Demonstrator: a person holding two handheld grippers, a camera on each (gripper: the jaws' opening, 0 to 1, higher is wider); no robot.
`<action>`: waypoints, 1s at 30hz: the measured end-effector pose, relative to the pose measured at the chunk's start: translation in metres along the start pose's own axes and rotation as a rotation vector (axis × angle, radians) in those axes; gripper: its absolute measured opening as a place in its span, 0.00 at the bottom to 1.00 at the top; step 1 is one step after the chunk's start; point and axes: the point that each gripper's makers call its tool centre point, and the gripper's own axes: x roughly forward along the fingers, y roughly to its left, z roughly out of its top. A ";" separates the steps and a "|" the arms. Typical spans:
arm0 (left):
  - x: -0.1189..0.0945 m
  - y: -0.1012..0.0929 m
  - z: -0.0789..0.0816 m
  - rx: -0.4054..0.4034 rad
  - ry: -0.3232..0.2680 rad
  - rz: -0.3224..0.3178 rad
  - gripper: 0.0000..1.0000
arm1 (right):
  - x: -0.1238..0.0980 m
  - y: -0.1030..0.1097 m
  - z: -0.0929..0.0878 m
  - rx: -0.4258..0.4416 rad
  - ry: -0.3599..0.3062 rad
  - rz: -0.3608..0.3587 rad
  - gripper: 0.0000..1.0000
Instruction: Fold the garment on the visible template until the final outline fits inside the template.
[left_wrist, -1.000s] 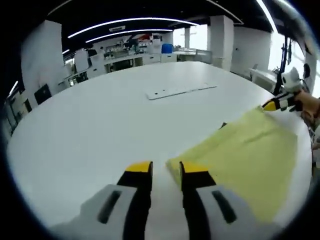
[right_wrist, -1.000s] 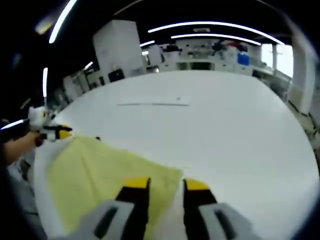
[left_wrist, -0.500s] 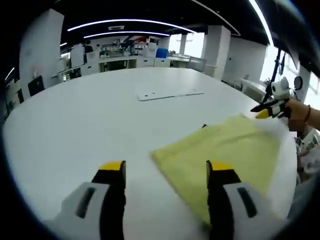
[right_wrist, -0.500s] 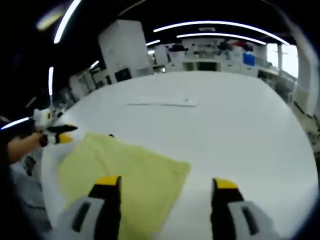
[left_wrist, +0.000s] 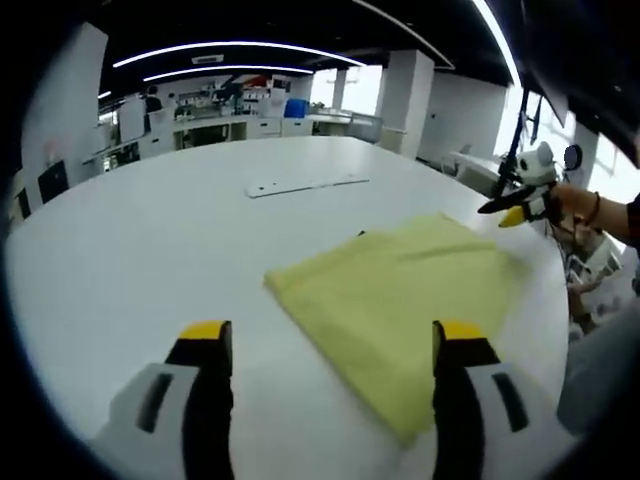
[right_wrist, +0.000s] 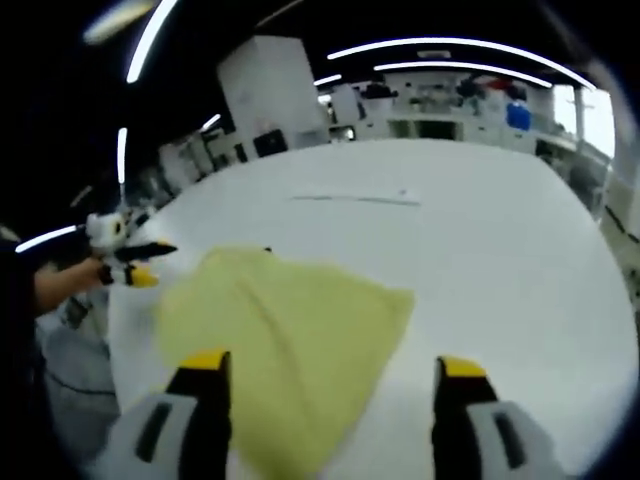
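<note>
In the left gripper view my left gripper (left_wrist: 332, 340) is released, its two jaws spread wide and holding nothing. The yellow garment (left_wrist: 400, 300) lies folded flat on the white table (left_wrist: 150, 240), its near corner between my jaws but not touching them. Beyond the garment I see my right gripper (left_wrist: 505, 213), held in my hand (left_wrist: 572, 205) above the far edge of the garment; it is too small there to judge.

In the right gripper view my right gripper (right_wrist: 330, 368) is also released, jaws wide apart and empty, with the garment (right_wrist: 290, 330) lying between and in front of them. Past the far side of the garment is a thin white strip (right_wrist: 355, 198) on the table (right_wrist: 500, 250).
</note>
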 end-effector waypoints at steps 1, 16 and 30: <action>-0.002 0.001 -0.002 -0.001 0.002 -0.003 0.82 | -0.002 0.002 -0.004 -0.002 0.003 -0.002 0.82; -0.016 -0.028 -0.038 -0.076 0.044 -0.033 0.59 | -0.018 0.018 -0.046 0.003 0.031 -0.001 0.69; -0.009 -0.034 -0.060 -0.120 0.104 0.013 0.33 | -0.021 0.021 -0.079 0.003 0.092 -0.042 0.39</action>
